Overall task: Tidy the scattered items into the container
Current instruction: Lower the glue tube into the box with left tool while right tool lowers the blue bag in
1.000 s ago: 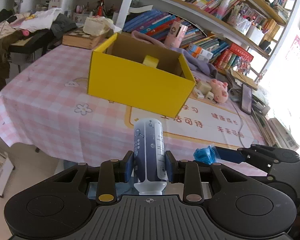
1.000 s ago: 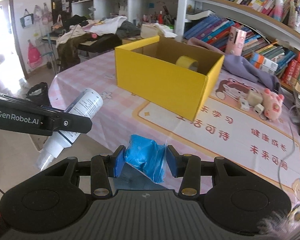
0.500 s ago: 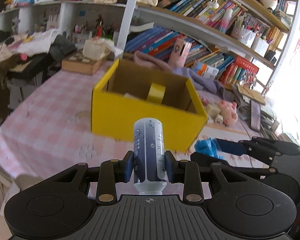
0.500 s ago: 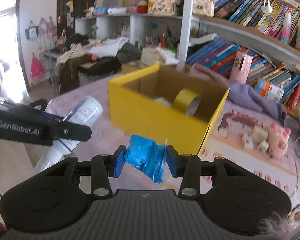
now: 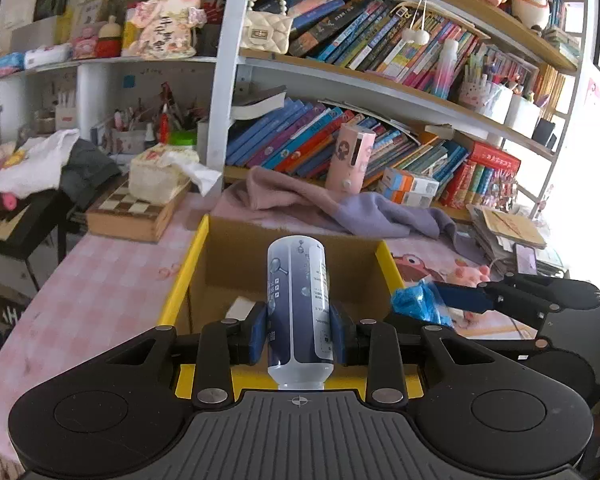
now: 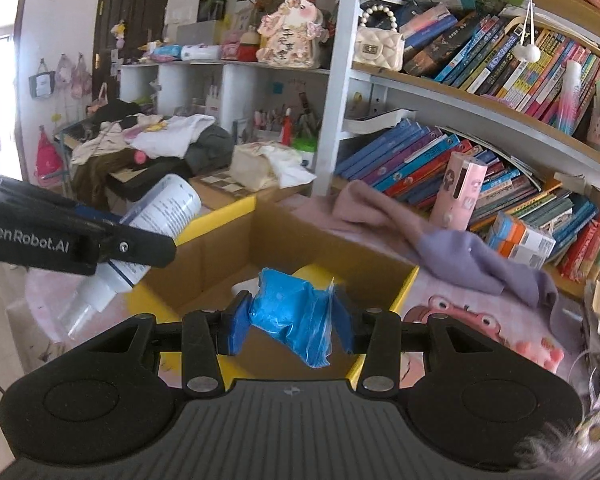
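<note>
My left gripper is shut on a blue-and-white bottle that stands with its cap toward the camera, held over the open yellow cardboard box. My right gripper is shut on a crumpled blue plastic packet, also above the box. Inside the box a white item shows; the yellow tape roll peeks out behind the packet. In the right wrist view the bottle and the left gripper's arm appear at the left. The packet shows at the right in the left wrist view.
The box sits on a pink checked tablecloth. Behind it lie a pink-purple cloth, a pink cylinder, a chessboard box and full bookshelves. Pink pig toys rest on the mat to the right.
Both grippers moved forward and up with their loads, from in front of the box to above its opening. The box now fills the lower middle of both views.
</note>
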Tool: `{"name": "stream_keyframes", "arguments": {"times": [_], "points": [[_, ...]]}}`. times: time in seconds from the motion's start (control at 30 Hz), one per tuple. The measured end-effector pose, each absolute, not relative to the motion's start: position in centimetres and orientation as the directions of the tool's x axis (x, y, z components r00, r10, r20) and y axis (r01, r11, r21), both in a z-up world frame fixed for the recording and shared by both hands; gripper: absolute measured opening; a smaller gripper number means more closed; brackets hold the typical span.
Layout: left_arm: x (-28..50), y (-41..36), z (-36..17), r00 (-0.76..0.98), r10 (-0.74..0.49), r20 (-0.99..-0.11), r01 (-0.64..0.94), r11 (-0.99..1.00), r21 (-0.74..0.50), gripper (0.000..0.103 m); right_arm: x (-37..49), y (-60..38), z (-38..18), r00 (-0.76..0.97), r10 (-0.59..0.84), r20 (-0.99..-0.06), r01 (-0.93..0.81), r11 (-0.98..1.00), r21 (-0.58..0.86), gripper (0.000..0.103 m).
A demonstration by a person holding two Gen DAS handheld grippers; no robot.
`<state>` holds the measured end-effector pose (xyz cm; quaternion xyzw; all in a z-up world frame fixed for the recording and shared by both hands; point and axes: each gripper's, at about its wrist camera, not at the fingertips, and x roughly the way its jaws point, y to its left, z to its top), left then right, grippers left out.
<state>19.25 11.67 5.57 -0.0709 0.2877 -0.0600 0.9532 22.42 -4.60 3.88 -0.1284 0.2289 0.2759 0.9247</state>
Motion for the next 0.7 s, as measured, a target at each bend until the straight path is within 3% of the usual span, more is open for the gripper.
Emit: {"name": "stream_keyframes", "arguments": {"times": [0.27,0.7], "points": [[27.0,11.5,3.9,0.745,-0.179,-0.642,0.106,0.983,-0.151,0.031,28.4,-3.2,1.8,0.675,0.450,-0.585,-0.638,0.754,-0.156,0.041],[37.9,10.9,-2.0,0.493,-0.105,-0.863,0.111,0.992,-0.058,0.031,34.9,0.5,-2.7,0.507,0.361,-0.783,-0.801,0.532,-0.274,0.041]]}}
